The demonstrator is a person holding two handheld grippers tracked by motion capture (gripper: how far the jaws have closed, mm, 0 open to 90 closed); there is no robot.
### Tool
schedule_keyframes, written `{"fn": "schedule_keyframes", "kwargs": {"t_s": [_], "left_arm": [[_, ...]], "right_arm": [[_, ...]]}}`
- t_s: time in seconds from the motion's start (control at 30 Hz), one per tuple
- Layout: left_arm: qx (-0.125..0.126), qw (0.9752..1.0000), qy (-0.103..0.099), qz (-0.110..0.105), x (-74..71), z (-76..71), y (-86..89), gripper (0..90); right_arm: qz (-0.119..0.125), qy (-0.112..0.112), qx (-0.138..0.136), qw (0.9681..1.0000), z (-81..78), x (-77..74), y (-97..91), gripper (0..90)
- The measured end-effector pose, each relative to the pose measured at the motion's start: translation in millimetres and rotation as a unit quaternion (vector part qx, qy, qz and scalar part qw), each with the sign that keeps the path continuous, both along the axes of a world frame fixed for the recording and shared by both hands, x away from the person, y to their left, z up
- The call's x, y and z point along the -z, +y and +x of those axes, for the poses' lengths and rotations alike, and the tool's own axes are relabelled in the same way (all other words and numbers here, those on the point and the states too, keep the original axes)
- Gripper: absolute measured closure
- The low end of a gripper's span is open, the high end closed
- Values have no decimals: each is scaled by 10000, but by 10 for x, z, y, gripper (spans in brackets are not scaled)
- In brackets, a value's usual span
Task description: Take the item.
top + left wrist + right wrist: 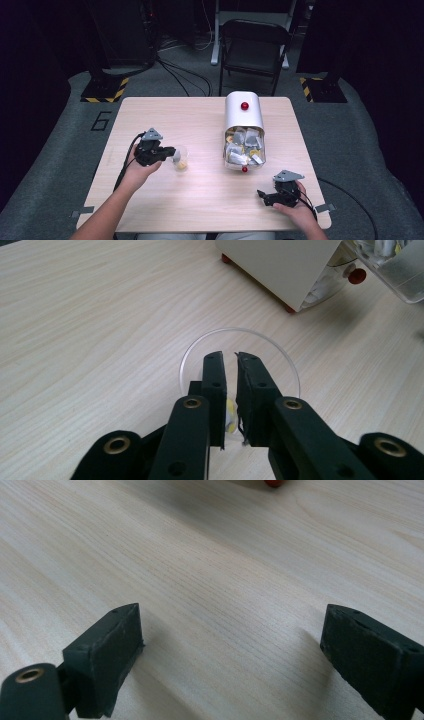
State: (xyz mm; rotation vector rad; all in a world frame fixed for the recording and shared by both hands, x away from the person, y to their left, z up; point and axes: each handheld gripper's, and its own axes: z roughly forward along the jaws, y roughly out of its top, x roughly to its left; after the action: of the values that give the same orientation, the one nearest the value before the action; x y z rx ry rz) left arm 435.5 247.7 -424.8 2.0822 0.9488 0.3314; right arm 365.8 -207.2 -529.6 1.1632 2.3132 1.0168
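Note:
A clear plastic cup [182,163] stands on the left half of the wooden table [200,200]. My left gripper [174,154] reaches over its rim from the left. In the left gripper view the jaws of the left gripper [231,358] hang inside the cup's rim [240,330], almost together, with a small white-and-yellow sachet [230,421] pinched between them. A white container [243,114] with a red knob lies to the right, its clear drawer [244,148] holding several sachets. My right gripper [261,195] rests near the front right edge, jaws wide apart over bare wood [230,625].
The container's white side [280,265] and a red foot [290,309] lie just beyond the cup. A red foot [273,482] shows ahead of the right gripper. A black folding chair [254,47] and cables stand behind the table.

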Motion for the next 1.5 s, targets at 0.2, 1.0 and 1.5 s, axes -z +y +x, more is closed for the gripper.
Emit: {"fn": "schedule_keyframes", "kwargs": {"t_s": [0.2,1.0,1.5], "left_arm": [[-10,9999,-84,-116,-30,-22,7,716],[-352,9976,-583,-97,-228,-210,270,414],[-606,9969,-497,-53,54,-340,512,414]], "right_arm": [[0,3,1,10000,0,0,0,93],[0,3,1,10000,0,0,0,93],[1,3,4,10000,-1,0,0,93]]}}
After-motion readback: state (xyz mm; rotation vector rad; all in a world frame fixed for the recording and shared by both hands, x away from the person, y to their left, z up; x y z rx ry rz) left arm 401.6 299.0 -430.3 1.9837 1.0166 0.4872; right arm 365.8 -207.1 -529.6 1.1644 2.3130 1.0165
